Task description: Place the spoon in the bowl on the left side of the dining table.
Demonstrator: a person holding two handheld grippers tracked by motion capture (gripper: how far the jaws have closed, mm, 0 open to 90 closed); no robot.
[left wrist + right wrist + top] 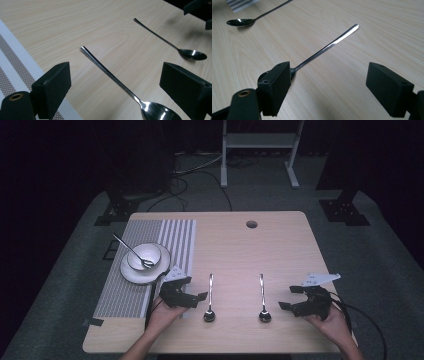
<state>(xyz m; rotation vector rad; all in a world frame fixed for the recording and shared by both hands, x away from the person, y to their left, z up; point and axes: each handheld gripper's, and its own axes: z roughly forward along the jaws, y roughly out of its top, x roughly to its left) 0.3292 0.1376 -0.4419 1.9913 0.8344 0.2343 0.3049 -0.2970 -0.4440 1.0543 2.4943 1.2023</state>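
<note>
Two long-handled metal spoons lie flat and parallel on a pale wooden bench point(280, 245), bowls toward the person, handles pointing away. The left spoon point(210, 299) sits just beside the left hand-held gripper point(192, 290), whose jaws stand wide apart and empty, angled toward it. The right spoon point(263, 300) lies near the right hand-held gripper point(294, 297), also spread wide and holding nothing. In the left gripper view the nearer spoon's handle point(110, 73) runs between the jaws; in the right gripper view one jaw partly hides the bowl of the nearer spoon point(324, 47). The likely trouble is the thin, smooth handles lying flush on the wood: jaws closing too high may miss, and jaws closing askew may push a spoon sideways or spin it away. A grip near the bowl end could let the handle tip down. Farther left, a striped placemat point(150, 265) carries a white plate point(131, 272), a white bowl point(152, 252) and a third spoon point(131, 250).
</note>
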